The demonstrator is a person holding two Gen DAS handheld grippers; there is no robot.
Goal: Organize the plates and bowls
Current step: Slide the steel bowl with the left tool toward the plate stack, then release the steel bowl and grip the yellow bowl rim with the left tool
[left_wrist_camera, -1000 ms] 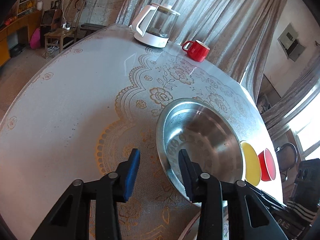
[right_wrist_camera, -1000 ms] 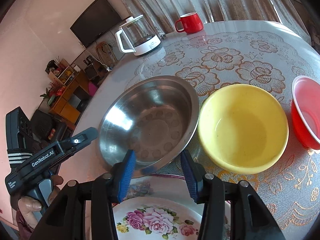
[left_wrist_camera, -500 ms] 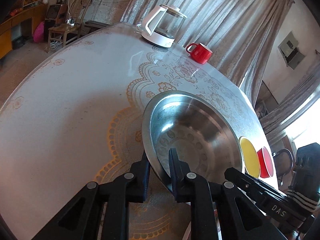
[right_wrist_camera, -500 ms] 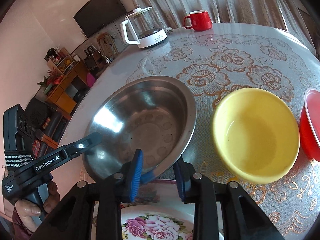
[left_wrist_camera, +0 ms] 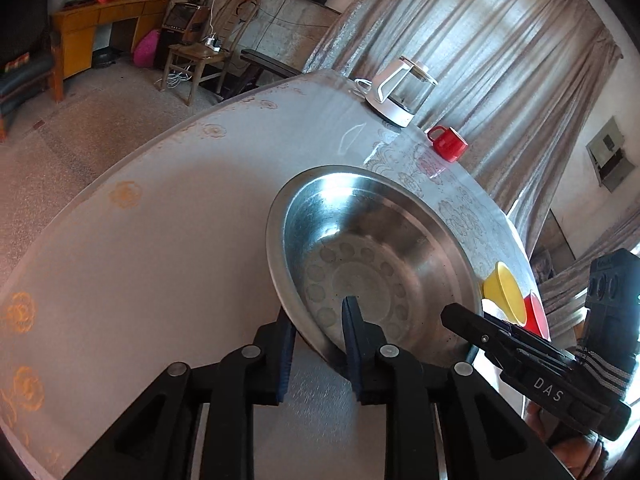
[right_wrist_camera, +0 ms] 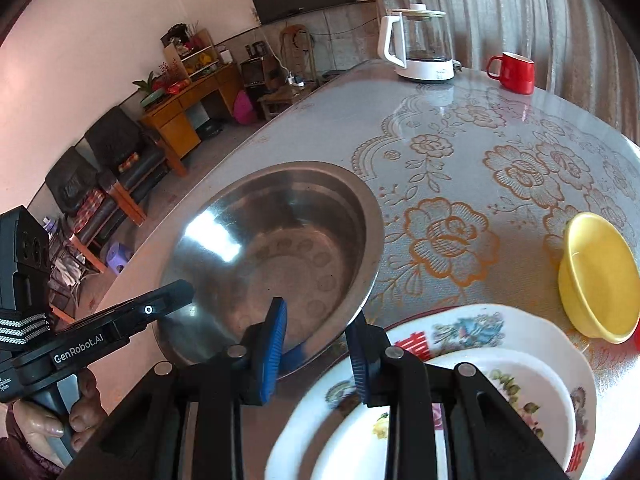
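Note:
A wide steel bowl (left_wrist_camera: 360, 248) (right_wrist_camera: 276, 240) is held at its near rim from two sides. My left gripper (left_wrist_camera: 318, 312) has one finger inside and one outside the rim; its jaws are opening slightly, but the pads still look pressed on the metal. My right gripper (right_wrist_camera: 318, 312) is shut on the rim a little further along. A yellow bowl (right_wrist_camera: 596, 276) (left_wrist_camera: 506, 294) and a red bowl (left_wrist_camera: 538, 314) sit to the right. Two stacked floral plates (right_wrist_camera: 480, 328) lie under my right gripper.
The round table (left_wrist_camera: 160, 220) carries a lace-patterned cover. At its far side stand a white glass kettle (right_wrist_camera: 424, 48) and a red mug (right_wrist_camera: 514, 72). The table's left edge runs close to the steel bowl. Chairs and a wooden cabinet stand beyond.
Both grippers closed onto the steel bowl's rim. The bowl then shifted left across the table, away from the yellow bowl, and both hands travelled with it.

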